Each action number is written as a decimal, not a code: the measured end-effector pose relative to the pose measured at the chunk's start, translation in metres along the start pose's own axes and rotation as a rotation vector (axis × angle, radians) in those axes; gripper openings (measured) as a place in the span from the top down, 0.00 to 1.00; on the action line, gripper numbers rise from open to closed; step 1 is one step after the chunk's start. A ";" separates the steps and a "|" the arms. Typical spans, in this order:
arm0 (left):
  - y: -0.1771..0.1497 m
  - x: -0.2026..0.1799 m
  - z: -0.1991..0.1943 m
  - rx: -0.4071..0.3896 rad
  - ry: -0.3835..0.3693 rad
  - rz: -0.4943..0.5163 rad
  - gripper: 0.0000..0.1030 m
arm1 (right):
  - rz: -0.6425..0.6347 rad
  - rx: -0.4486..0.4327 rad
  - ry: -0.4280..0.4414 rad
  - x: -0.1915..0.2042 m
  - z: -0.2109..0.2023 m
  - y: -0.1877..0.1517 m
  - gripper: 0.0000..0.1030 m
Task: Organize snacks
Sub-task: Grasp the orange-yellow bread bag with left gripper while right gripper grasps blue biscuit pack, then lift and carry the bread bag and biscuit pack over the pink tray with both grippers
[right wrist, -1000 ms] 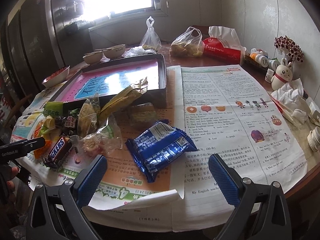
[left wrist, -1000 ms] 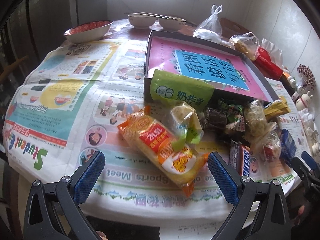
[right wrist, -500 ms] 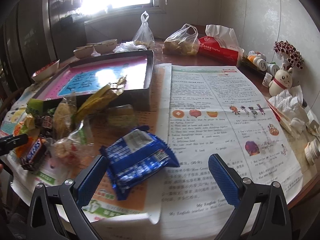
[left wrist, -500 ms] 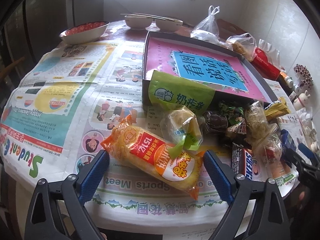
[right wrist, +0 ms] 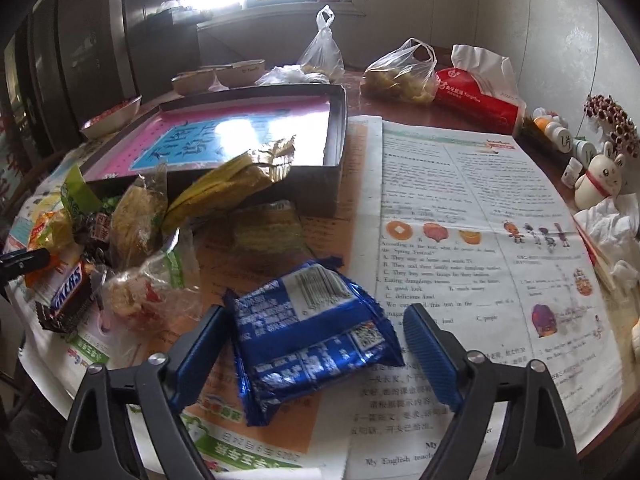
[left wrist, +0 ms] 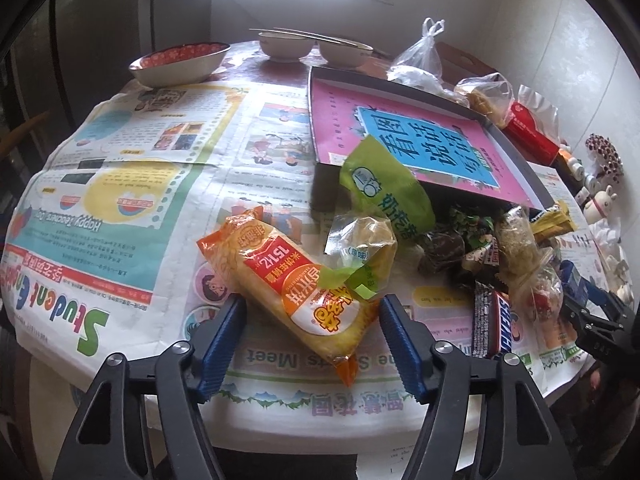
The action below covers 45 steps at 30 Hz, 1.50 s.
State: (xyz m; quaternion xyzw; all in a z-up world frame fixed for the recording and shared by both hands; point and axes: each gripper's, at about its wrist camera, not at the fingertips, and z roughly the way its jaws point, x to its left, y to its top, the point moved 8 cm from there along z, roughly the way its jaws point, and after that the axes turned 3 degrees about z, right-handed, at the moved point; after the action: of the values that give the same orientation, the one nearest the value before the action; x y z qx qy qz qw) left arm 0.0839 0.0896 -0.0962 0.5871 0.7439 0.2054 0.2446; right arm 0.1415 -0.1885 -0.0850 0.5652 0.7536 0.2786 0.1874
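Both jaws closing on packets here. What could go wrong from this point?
1. Left gripper: the orange noodle packet lies diagonal between the closing jaws, so it may twist or slip.
2. A small green-tabbed packet rests on it and may fall.
3. Right gripper: the blue wafer packet could crush.

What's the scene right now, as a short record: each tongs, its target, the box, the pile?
left tongs: closing around orange pack, pads not yet pressing
right tongs: closing around blue pack, gap remains on its right side
box: open, holds no snacks, only a pink sheet
pile: loose snacks in front of box, Snickers bar at near edge
surface: newspaper over table
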 end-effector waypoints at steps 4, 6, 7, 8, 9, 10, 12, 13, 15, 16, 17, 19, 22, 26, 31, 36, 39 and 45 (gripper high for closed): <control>0.002 0.002 0.000 -0.015 -0.007 -0.004 0.53 | -0.020 -0.027 -0.007 0.007 -0.004 0.001 0.34; 0.002 0.003 0.000 -0.019 -0.024 -0.012 0.57 | -0.031 -0.041 -0.019 0.007 -0.006 0.001 0.39; 0.002 0.003 0.000 -0.019 -0.031 -0.012 0.59 | -0.025 -0.041 -0.017 0.005 -0.007 0.000 0.41; 0.002 0.003 -0.001 -0.020 -0.044 -0.013 0.61 | -0.008 -0.038 -0.001 0.004 -0.007 0.000 0.43; 0.002 0.003 -0.001 -0.021 -0.054 -0.013 0.61 | 0.007 -0.035 0.007 0.002 -0.008 -0.001 0.43; 0.002 0.003 -0.001 -0.022 -0.062 -0.014 0.63 | 0.017 -0.034 0.009 0.000 -0.009 -0.001 0.43; 0.001 0.003 -0.003 -0.024 -0.078 -0.010 0.68 | 0.022 -0.036 0.004 -0.002 -0.011 -0.002 0.44; 0.000 0.003 -0.004 -0.026 -0.082 -0.004 0.70 | 0.028 -0.038 0.002 -0.004 -0.013 -0.003 0.44; -0.001 0.004 -0.006 -0.023 -0.089 0.000 0.70 | 0.037 -0.038 0.009 -0.005 -0.015 -0.003 0.44; -0.002 0.006 -0.007 -0.019 -0.095 -0.002 0.71 | 0.042 -0.042 0.008 -0.006 -0.016 -0.003 0.44; -0.003 0.009 -0.007 -0.016 -0.097 -0.004 0.70 | 0.043 -0.046 0.009 -0.006 -0.017 -0.002 0.44; -0.003 0.018 -0.009 -0.021 -0.081 -0.015 0.71 | 0.047 -0.051 0.006 -0.006 -0.019 -0.001 0.44; 0.000 0.031 -0.011 -0.030 -0.050 -0.022 0.71 | 0.045 -0.051 0.006 -0.005 -0.019 -0.001 0.44; 0.004 0.042 -0.010 -0.024 -0.054 -0.043 0.70 | 0.054 -0.049 0.009 -0.005 -0.019 -0.001 0.44; 0.010 0.043 -0.004 -0.004 -0.039 -0.043 0.59 | 0.046 -0.052 -0.002 -0.003 -0.018 0.002 0.44; 0.018 0.047 0.006 0.008 0.012 -0.059 0.45 | 0.024 -0.042 -0.001 0.004 -0.014 0.001 0.44; 0.025 0.050 0.010 -0.004 0.016 -0.088 0.46 | 0.021 -0.051 -0.002 0.004 -0.015 0.002 0.44; 0.037 0.060 0.017 -0.028 -0.011 -0.130 0.67 | 0.055 -0.082 0.004 -0.005 -0.027 0.009 0.44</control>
State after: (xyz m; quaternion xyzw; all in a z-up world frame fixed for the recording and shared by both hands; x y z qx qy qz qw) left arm 0.1110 0.1569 -0.0952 0.5350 0.7763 0.1961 0.2697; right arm 0.1340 -0.1972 -0.0584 0.5769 0.7261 0.3156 0.2011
